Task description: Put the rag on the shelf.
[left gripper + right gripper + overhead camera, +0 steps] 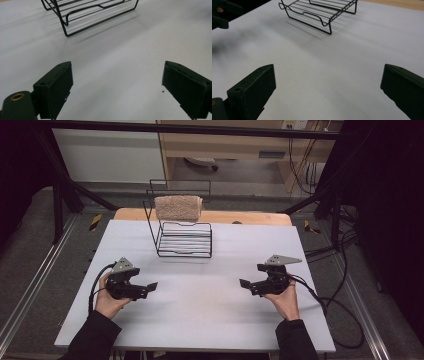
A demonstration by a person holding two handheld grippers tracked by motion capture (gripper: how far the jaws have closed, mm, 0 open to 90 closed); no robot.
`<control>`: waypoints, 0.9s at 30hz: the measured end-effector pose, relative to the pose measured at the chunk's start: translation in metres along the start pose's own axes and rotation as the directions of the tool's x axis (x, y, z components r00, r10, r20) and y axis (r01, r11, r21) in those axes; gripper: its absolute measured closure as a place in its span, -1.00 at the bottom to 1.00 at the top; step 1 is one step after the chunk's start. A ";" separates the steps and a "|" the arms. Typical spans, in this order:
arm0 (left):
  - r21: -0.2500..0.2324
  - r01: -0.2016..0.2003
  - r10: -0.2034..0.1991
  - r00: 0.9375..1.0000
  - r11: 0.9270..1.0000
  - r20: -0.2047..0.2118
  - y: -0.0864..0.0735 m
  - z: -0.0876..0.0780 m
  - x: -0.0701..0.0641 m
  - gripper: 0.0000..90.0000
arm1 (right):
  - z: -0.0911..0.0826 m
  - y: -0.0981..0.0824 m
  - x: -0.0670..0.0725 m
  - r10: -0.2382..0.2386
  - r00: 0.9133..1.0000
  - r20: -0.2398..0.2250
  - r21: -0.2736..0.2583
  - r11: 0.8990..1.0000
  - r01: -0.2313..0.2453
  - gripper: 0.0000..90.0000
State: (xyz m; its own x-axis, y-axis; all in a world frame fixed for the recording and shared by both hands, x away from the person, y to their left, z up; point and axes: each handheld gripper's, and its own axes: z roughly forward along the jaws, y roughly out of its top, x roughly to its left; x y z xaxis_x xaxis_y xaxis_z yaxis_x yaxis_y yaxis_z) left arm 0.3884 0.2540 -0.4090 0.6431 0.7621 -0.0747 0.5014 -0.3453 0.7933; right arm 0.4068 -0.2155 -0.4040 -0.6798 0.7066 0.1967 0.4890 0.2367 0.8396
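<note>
Your left tongs (pixel 150 286) are low over the white worktop (pixel 200 295), near its left side, jaws apart with nothing between them. In the left gripper view the two black jaws stand wide with bare worktop (pixel 112 70) between them, and the wire rack (pixel 82 15) sits ahead, up and left of centre.

Your right tongs (pixel 245 284) mirror that on the right side: jaws apart, nothing held. In the right gripper view it's the same, wide gap over bare worktop (pixel 324 75), rack (pixel 319 12) ahead near the top of the frame, and your other hand's gripper is just visible at the top left corner.

Both tongs point inward toward each other, well apart, with open worktop between them.

The black wire rack (pixel 182 237) stands at the far middle of the worktop, well apart from both tongs. It has a tall back frame and a lower slatted shelf. The beige folded towel (pixel 178 207) hangs draped over the rack's upper bar, behind and above the shelf. Neither set of tongs touches the rack or the towel
</note>
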 end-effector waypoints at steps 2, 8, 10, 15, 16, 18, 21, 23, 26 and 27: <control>-0.001 0.001 -0.001 1.000 1.000 0.007 -0.007 0.000 0.000 -0.78 | -0.003 -0.009 -0.003 0.002 1.000 0.000 0.017 1.000 -0.002 -0.99; 0.003 -0.006 0.006 1.000 1.000 0.011 -0.020 -0.003 0.001 -0.78 | -0.012 -0.031 -0.009 0.016 1.000 0.006 0.030 0.999 -0.016 -0.99; 0.005 -0.005 0.005 1.000 1.000 0.013 -0.025 -0.003 0.002 -0.78 | -0.015 -0.037 -0.011 0.019 1.000 0.009 0.031 0.999 -0.020 -0.99; 0.012 -0.015 0.015 1.000 1.000 0.020 -0.033 -0.003 0.004 -0.78 | -0.023 -0.053 -0.016 0.027 1.000 0.014 0.034 0.999 -0.028 -0.99; 0.009 -0.007 0.007 1.000 1.000 0.025 -0.035 -0.003 0.004 -0.78 | -0.024 -0.055 -0.018 0.028 1.000 0.013 0.039 0.999 -0.028 -0.99; 0.010 -0.008 0.008 1.000 1.000 0.029 -0.036 -0.002 0.003 -0.78 | -0.028 -0.060 -0.019 0.039 0.999 0.015 0.036 0.999 -0.040 -0.99; 0.013 -0.010 0.009 1.000 1.000 0.029 -0.038 -0.002 0.003 -0.78 | -0.032 -0.064 -0.021 0.050 0.999 0.020 0.033 0.998 -0.050 -0.99; 0.015 -0.007 0.007 1.000 1.000 0.031 -0.039 -0.002 0.003 -0.78 | -0.033 -0.066 -0.022 0.059 0.998 0.023 0.029 0.998 -0.059 -0.99; 0.011 -0.003 0.003 0.999 1.000 0.032 -0.040 -0.003 0.003 -0.78 | -0.034 -0.066 -0.021 0.060 0.998 0.020 0.033 0.998 -0.061 -0.99; 0.013 -0.006 0.006 1.000 1.000 0.030 -0.041 -0.003 0.003 -0.78 | -0.033 -0.066 -0.022 0.054 0.998 0.021 0.033 0.998 -0.055 -0.99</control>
State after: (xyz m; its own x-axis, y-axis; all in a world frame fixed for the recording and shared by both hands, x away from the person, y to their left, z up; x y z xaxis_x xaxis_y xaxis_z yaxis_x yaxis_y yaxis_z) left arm 0.3682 0.2721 -0.4394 0.6627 0.7436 -0.0882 0.5053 -0.3572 0.7855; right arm 0.3708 -0.2687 -0.4469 -0.6406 0.7322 0.2316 0.5436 0.2194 0.8101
